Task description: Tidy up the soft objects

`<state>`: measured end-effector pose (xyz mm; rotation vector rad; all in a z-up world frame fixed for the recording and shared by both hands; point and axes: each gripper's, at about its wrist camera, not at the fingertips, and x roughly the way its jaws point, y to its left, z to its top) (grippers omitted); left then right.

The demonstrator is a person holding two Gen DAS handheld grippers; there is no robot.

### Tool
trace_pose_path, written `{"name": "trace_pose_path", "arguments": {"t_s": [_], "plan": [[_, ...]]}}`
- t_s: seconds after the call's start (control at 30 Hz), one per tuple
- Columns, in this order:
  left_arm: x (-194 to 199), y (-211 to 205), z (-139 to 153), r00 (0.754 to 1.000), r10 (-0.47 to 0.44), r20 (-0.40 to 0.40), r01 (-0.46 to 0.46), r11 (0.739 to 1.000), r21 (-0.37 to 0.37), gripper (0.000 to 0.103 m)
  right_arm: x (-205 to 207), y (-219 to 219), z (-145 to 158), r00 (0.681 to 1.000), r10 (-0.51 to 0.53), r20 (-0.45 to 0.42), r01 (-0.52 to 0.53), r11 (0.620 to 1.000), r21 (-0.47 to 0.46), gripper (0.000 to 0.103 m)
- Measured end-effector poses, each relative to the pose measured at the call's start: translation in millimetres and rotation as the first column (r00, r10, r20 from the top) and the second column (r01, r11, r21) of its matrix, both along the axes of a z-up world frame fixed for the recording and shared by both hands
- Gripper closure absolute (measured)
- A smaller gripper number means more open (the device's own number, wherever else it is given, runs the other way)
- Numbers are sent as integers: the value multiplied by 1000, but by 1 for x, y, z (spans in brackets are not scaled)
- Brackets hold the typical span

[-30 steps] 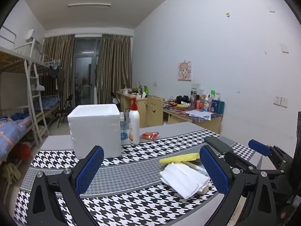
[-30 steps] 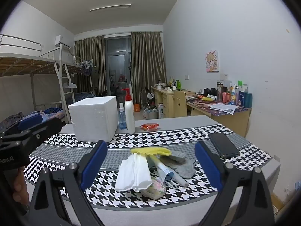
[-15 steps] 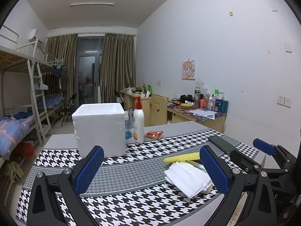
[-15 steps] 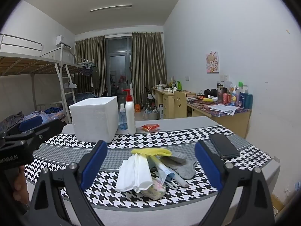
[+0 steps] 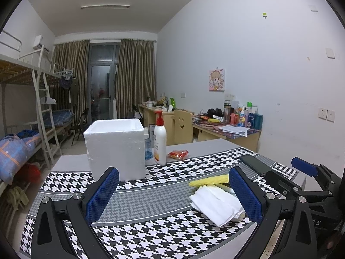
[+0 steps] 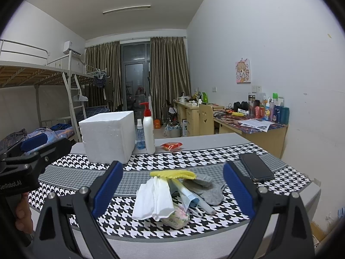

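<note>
Both the left gripper (image 5: 173, 192) and right gripper (image 6: 173, 188), blue textured pads spread wide, grasp nothing; the crumpled white cloth (image 6: 156, 197), yellow ruffled rag (image 6: 172, 173) and grey knit sock (image 6: 206, 188) lie heaped on the houndstooth tablecloth (image 6: 194, 157), near the white foam box (image 6: 107, 136)

Soft objects heaped near the table (image 6: 215, 240) front edge: folded white cloth (image 6: 154, 198) lying flat; yellow cloth (image 6: 172, 174) behind it; grey socks (image 6: 207, 187) to its right; floral pouch (image 6: 177, 215) partly beneath its front.
</note>
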<state>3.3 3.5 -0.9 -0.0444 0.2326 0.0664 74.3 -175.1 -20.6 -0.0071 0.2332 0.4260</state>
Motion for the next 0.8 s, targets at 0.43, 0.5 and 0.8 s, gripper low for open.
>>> {"name": "trace_pose_path", "arguments": {"t_s": [0.43,0.5,0.8], "plan": [[3,-2,-3,1000,-4,-16,4,1000,1,1,1,-2,1,1000,-1,-3,1,1000,2,7],[4,-2,-4,1000,-5,-18,5,1000,1,1,1,-2,0,1000,-2,-4,2,1000,3,7],[8,0,-6,999,-6,-36,6,1000,-4,1,4,-2,0,1000,-3,-11,3,1000,-1,7]]}}
